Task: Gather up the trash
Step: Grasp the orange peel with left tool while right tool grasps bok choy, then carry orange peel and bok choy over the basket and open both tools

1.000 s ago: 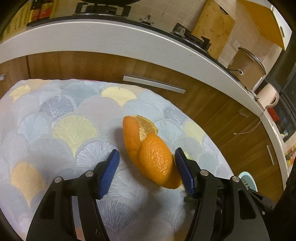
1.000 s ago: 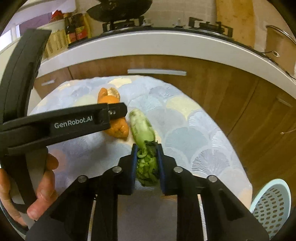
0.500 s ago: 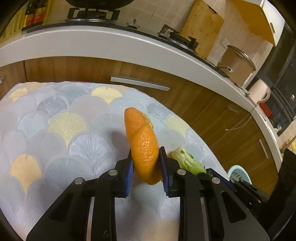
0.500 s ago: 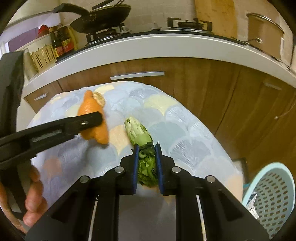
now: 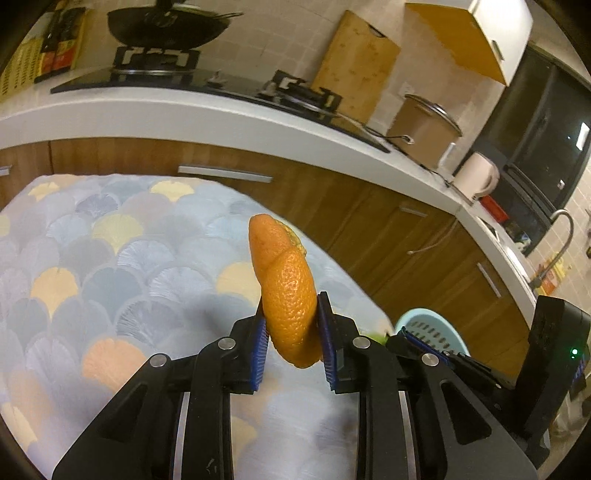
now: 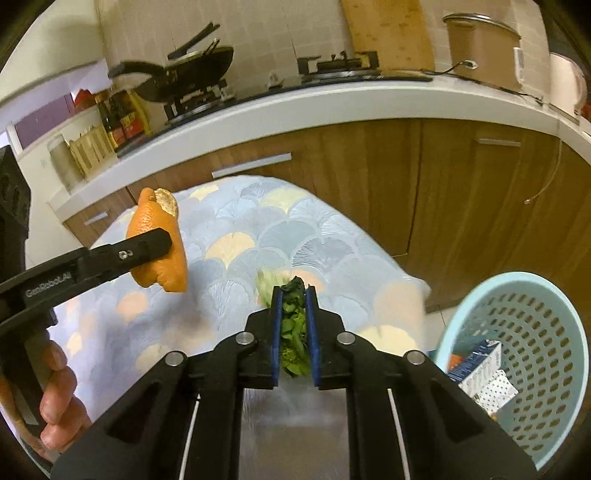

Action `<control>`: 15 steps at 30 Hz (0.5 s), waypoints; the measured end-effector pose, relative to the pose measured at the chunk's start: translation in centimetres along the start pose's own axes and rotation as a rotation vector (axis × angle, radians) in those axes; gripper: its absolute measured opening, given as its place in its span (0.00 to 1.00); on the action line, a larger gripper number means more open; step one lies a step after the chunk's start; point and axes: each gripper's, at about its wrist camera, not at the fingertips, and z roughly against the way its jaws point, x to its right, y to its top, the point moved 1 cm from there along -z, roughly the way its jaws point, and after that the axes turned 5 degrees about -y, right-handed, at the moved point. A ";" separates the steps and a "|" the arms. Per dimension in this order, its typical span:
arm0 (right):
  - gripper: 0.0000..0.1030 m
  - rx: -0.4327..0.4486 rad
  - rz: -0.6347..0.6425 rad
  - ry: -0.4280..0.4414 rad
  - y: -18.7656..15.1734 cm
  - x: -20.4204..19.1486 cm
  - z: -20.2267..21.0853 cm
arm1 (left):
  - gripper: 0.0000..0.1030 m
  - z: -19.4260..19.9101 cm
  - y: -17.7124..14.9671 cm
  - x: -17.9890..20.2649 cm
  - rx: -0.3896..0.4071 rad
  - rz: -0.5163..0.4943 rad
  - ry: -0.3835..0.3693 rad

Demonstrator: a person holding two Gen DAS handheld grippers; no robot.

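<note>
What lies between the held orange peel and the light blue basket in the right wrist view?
The right tongs, shut on vegetable scraps, lie between the orange peel and the basket.

At my twelve o'clock a white countertop [image 5: 207, 110] curves over brown wooden cabinets [image 5: 369, 221]. A black wok [image 5: 166, 26] sits on the gas stove [image 5: 155, 59] against the tiled wall [image 5: 266, 40]. At two o'clock a cutting board [image 5: 354, 62] leans by a lidded cooker [image 5: 424, 129]. Below me spreads a fan-patterned tablecloth [image 5: 110, 258].

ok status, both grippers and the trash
Left gripper shut on orange peel, lifted off the table. Right gripper shut on vegetable scrap. Blue basket to the right, path looks open.
</note>
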 end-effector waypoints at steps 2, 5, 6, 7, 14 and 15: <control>0.07 0.000 -0.002 0.007 -0.2 0.7 0.9 | 0.22 0.1 -0.2 1.3 0.002 -0.017 -0.012; 0.07 -0.036 -0.009 0.045 -1.0 1.5 1.1 | 0.22 0.2 -0.7 2.8 -0.003 -0.035 -0.024; 0.07 -0.054 -0.013 0.069 -1.4 1.6 1.0 | 0.22 0.3 -0.8 3.1 -0.005 -0.040 -0.025; 0.07 -0.068 -0.018 0.089 -1.9 1.6 1.1 | 0.22 0.3 -1.0 3.4 -0.007 -0.047 -0.023; 0.11 -0.117 0.038 0.050 -5.6 0.8 0.4 | 0.22 0.4 -1.8 3.4 -0.021 -0.045 -0.013; 0.20 -0.119 0.043 0.052 -5.8 0.9 0.5 | 0.23 0.5 -1.9 3.3 -0.022 -0.046 -0.013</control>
